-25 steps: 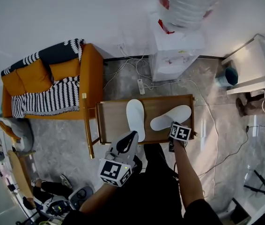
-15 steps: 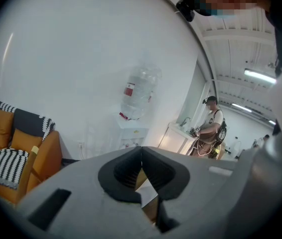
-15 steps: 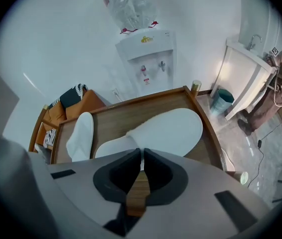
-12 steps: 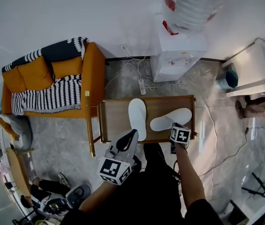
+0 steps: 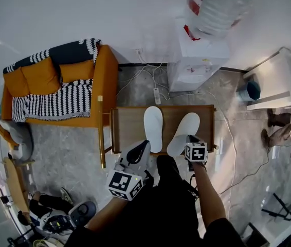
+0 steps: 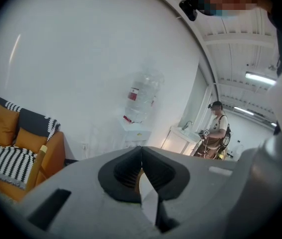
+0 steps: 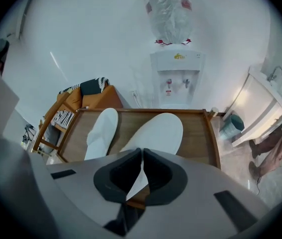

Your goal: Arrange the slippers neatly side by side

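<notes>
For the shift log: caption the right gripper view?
Right gripper, jaws closing on right slipper heel; left slipper beside it on wooden table.

Matt cloth slippers (image 5: 153,128) on smooth wooden table (image 5: 127,133).

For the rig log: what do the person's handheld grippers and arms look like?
Both the left claw and right claw are grey shells with black pads, each carrying a white cube of black square markers. The right one's jaws are closing, white slipper between them. The person wears black clothing; forearms bare.
</notes>
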Demonstrator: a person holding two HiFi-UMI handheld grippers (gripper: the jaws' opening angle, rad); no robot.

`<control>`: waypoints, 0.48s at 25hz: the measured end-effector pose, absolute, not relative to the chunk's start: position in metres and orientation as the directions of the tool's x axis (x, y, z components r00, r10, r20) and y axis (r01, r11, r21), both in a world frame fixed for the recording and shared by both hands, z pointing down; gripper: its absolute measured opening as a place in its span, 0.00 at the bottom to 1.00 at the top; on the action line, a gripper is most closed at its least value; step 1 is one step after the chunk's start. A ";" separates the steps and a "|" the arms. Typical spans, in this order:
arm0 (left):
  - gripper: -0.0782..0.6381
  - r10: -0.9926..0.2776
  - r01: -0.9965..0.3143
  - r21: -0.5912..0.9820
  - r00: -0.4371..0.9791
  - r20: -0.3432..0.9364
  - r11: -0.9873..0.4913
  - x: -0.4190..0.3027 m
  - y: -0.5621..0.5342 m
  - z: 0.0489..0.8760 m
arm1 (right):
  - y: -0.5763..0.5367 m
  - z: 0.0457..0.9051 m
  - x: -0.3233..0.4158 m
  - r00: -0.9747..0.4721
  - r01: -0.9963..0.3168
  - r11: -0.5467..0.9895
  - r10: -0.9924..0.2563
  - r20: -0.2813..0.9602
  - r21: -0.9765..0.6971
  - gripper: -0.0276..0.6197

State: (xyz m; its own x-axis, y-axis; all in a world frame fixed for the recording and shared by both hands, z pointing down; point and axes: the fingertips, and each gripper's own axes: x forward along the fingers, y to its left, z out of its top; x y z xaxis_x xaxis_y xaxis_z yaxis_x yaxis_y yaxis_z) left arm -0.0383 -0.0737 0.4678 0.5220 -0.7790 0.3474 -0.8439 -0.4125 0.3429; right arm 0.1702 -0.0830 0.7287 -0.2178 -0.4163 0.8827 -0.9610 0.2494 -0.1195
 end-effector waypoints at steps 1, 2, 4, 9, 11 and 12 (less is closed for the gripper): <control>0.13 -0.781 -0.845 0.342 0.519 0.347 -0.410 -0.040 -0.072 0.468 | -0.083 0.726 0.166 -0.225 -0.956 0.270 -0.420 0.879 -0.116 0.08; 0.13 -0.783 -0.847 0.342 0.517 0.347 -0.408 -0.042 -0.071 0.468 | -0.083 0.724 0.162 -0.235 -0.949 0.293 -0.425 0.874 -0.112 0.08; 0.13 -0.785 -0.849 0.342 0.513 0.349 -0.403 -0.047 -0.068 0.468 | -0.084 0.718 0.152 -0.257 -0.932 0.347 -0.440 0.861 -0.101 0.08; 0.13 -0.790 -0.856 0.345 0.499 0.355 -0.386 -0.055 -0.062 0.470 | -0.085 0.717 0.133 -0.295 -0.894 0.440 -0.444 0.846 -0.081 0.08; 0.13 -0.793 -0.858 0.346 0.494 0.358 -0.378 -0.058 -0.061 0.471 | -0.087 0.717 0.128 -0.302 -0.885 0.460 -0.440 0.845 -0.077 0.08; 0.13 -0.794 -0.860 0.347 0.490 0.360 -0.374 -0.060 -0.060 0.472 | -0.088 0.718 0.125 -0.308 -0.878 0.473 -0.439 0.844 -0.074 0.08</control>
State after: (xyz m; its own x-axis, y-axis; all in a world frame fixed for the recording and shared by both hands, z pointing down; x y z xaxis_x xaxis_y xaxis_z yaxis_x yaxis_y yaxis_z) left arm -0.0599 -0.0599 0.4717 0.4905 -0.7936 0.3600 -0.8600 -0.3742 0.3469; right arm 0.1246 -0.0879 0.7176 -0.3079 -0.4389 0.8442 -0.8779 0.4730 -0.0743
